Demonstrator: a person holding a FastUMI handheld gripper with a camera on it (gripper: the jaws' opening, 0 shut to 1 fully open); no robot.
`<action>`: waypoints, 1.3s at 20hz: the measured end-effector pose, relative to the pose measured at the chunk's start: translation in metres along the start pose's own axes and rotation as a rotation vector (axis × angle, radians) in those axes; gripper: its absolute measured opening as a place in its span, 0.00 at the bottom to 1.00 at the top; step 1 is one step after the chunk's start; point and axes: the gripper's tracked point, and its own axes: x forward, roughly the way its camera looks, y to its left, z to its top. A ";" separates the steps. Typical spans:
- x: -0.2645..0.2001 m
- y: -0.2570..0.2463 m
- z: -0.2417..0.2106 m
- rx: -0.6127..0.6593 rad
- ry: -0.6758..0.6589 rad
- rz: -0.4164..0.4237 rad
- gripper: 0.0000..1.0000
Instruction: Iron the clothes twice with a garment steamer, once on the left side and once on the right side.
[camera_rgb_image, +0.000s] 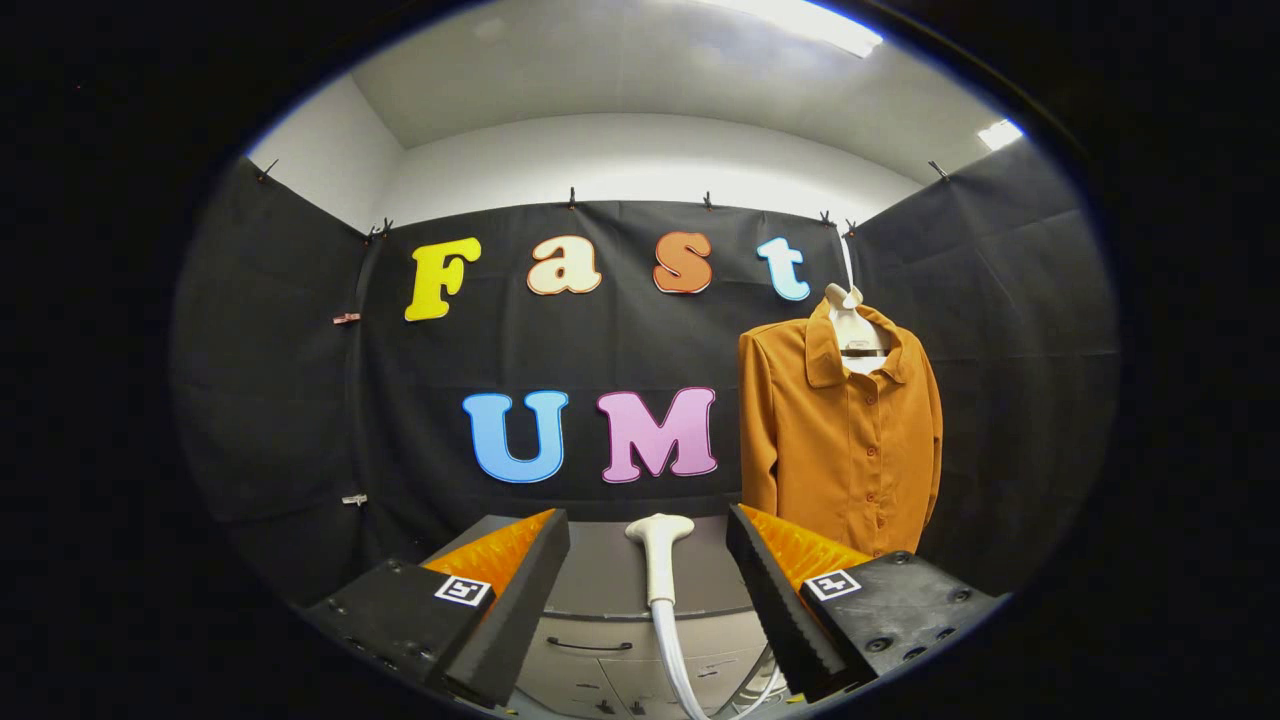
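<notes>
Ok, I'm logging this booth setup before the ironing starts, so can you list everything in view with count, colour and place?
Shirt: one, orange-brown, buttoned, hanging against the booth wall, beyond the gripper and to its right.
Hanger: one, white, inside the shirt's collar, hung from a white strap above.
Steamer head: one, white, upright between the gripper's fingers but not touched by them, on the cabinet top.
Hose: one, white, running down from the steamer head.
Cabinet: one, grey, with a dark drawer handle, below and ahead of the fingers.
Wall clips: several, small, pinned to the black cloth.
Ceiling lights: two, white, overhead.
Gripper: one, fingers spread open on either side of the steamer head.
</notes>
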 end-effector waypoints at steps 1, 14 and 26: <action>0.000 0.003 -0.002 0.002 0.004 -0.006 0.98; 0.040 0.009 -0.049 -0.012 0.119 -0.087 0.98; 0.194 -0.009 -0.147 -0.073 0.395 -0.021 0.98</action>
